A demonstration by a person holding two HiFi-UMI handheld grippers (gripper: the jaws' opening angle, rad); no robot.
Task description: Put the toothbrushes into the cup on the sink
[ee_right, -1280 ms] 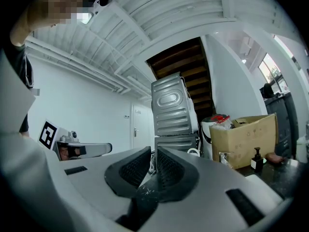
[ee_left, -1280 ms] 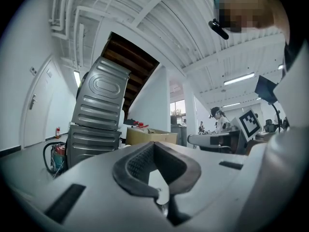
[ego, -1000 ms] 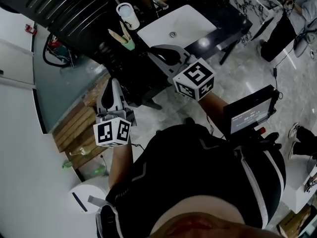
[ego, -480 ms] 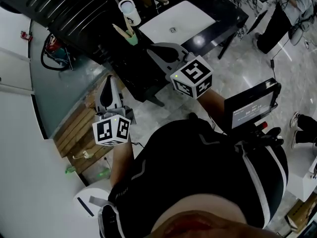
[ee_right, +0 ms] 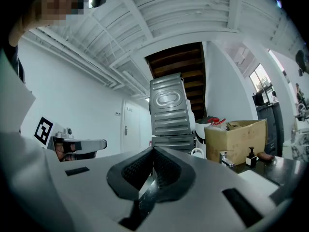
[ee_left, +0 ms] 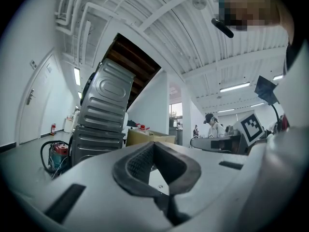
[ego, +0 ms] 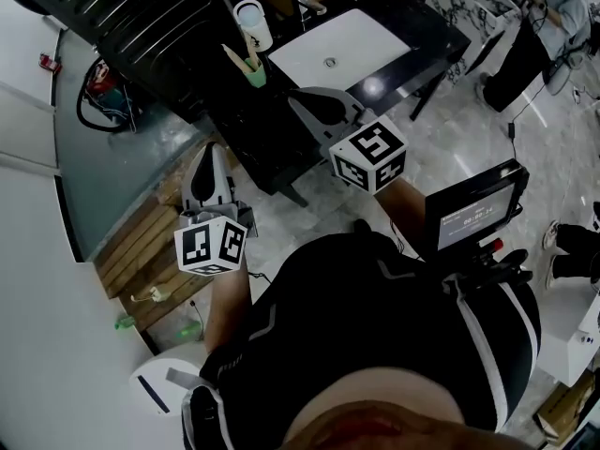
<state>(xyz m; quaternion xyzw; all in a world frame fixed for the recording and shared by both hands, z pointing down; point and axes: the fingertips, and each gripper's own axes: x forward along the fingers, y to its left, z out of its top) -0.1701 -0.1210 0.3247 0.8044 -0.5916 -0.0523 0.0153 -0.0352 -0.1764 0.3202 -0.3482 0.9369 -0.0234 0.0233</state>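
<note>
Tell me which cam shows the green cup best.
Head view. The green cup stands on the dark counter, left of the white basin, with two pale sticks, likely toothbrushes, poking out of it. Neither gripper view shows the cup; each looks level over its own jaws at the room beyond.

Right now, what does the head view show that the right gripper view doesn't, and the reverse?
Only the head view: the green cup with toothbrushes standing in it, the screen and the wooden pallet.
Only the right gripper view: the white door and the ceiling beams.
Both: the faucet, the left hand-held gripper, and the right hand-held gripper, shut with nothing between its jaws.
</note>
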